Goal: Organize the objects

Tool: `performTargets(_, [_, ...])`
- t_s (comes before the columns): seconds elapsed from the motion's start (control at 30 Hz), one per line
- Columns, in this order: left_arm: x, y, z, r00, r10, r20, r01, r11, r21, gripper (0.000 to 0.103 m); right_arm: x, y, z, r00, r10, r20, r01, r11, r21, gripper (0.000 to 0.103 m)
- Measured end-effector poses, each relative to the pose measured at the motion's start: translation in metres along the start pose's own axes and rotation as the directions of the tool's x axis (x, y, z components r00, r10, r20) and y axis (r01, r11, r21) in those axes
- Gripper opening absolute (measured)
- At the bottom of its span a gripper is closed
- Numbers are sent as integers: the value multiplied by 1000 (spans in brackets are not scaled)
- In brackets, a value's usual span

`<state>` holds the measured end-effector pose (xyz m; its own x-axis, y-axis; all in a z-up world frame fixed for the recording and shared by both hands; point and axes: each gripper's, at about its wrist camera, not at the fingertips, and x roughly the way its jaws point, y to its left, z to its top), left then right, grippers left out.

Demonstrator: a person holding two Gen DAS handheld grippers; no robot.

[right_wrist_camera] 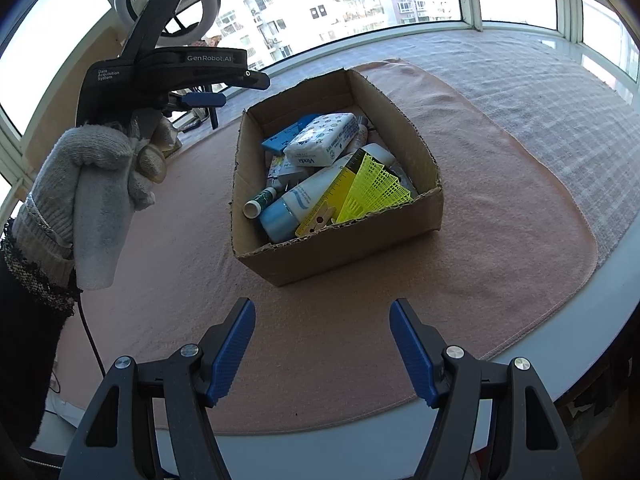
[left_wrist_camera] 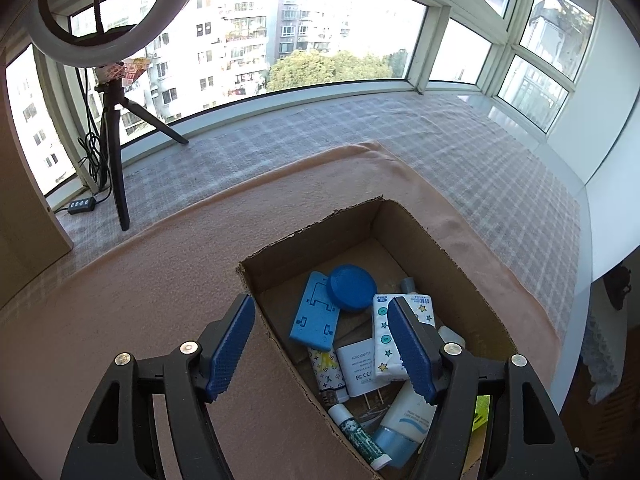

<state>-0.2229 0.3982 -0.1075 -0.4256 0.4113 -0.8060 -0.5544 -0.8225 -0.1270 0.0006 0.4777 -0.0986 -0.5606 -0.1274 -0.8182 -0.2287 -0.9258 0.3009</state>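
Observation:
An open cardboard box stands on a pink cloth. It holds a blue stand, a blue round lid, a tissue pack, a white charger, a white-and-blue bottle, a small green tube, a yellow ruler and a yellow mesh piece. My left gripper is open and empty, hovering over the box's left wall. It also shows in the right wrist view, held by a gloved hand. My right gripper is open and empty, in front of the box.
A ring light on a black tripod stands at the back left by the window, with a cable and switch. A grey checked cloth covers the sill behind the pink cloth. The table's white edge runs at right.

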Motion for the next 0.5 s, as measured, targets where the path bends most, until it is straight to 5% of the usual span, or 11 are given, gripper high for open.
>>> performTargets(0.5, [-95, 75, -71, 995, 82, 62, -77, 994, -73, 72, 3, 66, 4, 999, 49, 4, -49, 994, -97, 66])
